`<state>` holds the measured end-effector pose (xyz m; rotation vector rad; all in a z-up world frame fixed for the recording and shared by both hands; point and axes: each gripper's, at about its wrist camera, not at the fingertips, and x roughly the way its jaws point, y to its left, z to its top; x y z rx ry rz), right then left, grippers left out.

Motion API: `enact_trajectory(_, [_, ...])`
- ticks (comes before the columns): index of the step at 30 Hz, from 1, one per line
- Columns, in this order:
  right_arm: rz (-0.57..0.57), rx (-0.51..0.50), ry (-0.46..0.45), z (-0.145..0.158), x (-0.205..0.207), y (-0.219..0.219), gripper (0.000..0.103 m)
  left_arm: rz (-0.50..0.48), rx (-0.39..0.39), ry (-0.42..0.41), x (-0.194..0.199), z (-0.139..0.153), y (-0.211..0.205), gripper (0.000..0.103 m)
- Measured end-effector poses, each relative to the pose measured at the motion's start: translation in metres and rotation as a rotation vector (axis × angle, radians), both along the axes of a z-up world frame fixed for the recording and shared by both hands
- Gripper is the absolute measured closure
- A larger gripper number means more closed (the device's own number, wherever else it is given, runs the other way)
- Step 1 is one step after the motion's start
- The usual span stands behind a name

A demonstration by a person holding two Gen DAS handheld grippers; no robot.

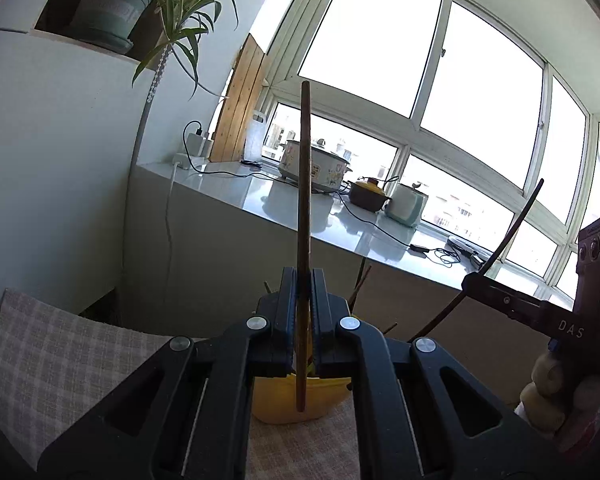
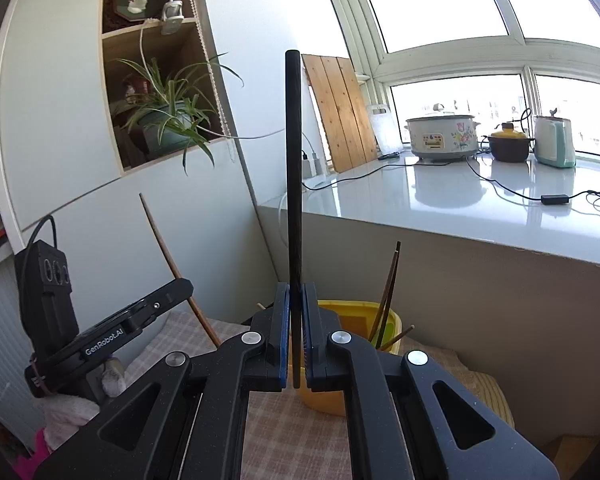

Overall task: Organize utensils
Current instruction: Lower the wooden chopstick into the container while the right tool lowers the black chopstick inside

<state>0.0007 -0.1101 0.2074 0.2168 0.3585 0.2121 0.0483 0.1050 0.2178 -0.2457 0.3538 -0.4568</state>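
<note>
Brown chopstick [image 1: 305, 216] is standing clamped in left gripper [image 1: 303, 320]; black chopstick [image 2: 293, 200] clamped in right gripper [image 2: 296, 336]. Both are hovering above the yellow cup [image 2: 392, 320] on the bench. Risk: tips snagging sticks already inside, tipping cup.

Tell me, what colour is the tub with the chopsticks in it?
Yellow. The tub shows best in the right wrist view.

We see a brown chopstick [image 1: 305, 216] and a black chopstick [image 2: 293, 200]. The container [image 2: 352, 396] is yellow, and the cloth [image 1: 56, 356] has a beige checked pattern.
</note>
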Motion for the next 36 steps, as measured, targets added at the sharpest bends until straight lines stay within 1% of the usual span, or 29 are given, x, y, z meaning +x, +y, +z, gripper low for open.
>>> enact_trajectory(4, [-0.018, -0.008, -0.02, 0.004, 0.004, -0.005, 0.099, 0.008, -0.008, -0.022, 0.011, 0.006, -0.006, 0.099])
enact_trajectory(7, [-0.032, -0.013, -0.025, 0.005, 0.01, -0.01, 0.099, 0.025, 0.003, -0.036, 0.021, 0.007, -0.012, 0.099])
enact_trajectory(13, [-0.062, -0.016, -0.006, 0.001, 0.027, -0.019, 0.099, 0.02, 0.032, -0.02, 0.041, -0.002, -0.028, 0.099])
enact_trajectory(18, [-0.067, -0.033, 0.024, -0.007, 0.042, -0.019, 0.099, 0.011, 0.05, 0.007, 0.05, -0.015, -0.037, 0.099])
enact_trajectory(26, [-0.076, -0.051, 0.075, -0.019, 0.06, -0.018, 0.099, -0.001, 0.071, 0.03, 0.056, -0.026, -0.044, 0.099])
enact_trajectory(36, [-0.086, -0.062, 0.135, -0.033, 0.074, -0.016, 0.098, -0.028, 0.093, 0.055, 0.047, -0.038, -0.05, 0.099])
